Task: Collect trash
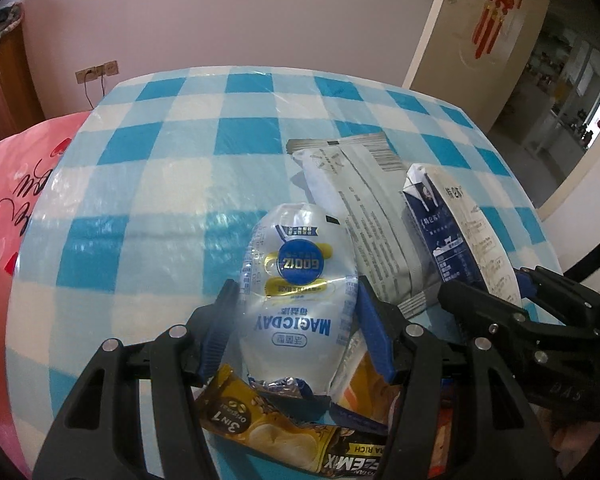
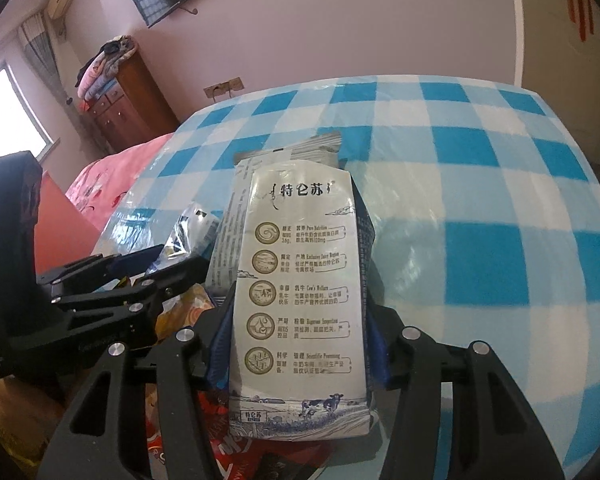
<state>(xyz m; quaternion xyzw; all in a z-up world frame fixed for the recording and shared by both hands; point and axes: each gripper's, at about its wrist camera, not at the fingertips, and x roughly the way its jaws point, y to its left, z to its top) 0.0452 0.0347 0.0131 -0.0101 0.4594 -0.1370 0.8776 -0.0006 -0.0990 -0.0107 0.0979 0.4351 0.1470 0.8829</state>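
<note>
— Progress? Left gripper pinches the yogurt pouch; right gripper clamps the milk carton, both above the checkered bench.

— Left? Grey snack bag and coffee sachet remain uncollected; no bin visible.

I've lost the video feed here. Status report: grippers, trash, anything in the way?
Left gripper shut on MAGICDAY pouch. Right gripper shut on milk carton. Grey packet lying behind both on checked tablecloth. Coffee-mix wrapper below; nothing blocking.
</note>
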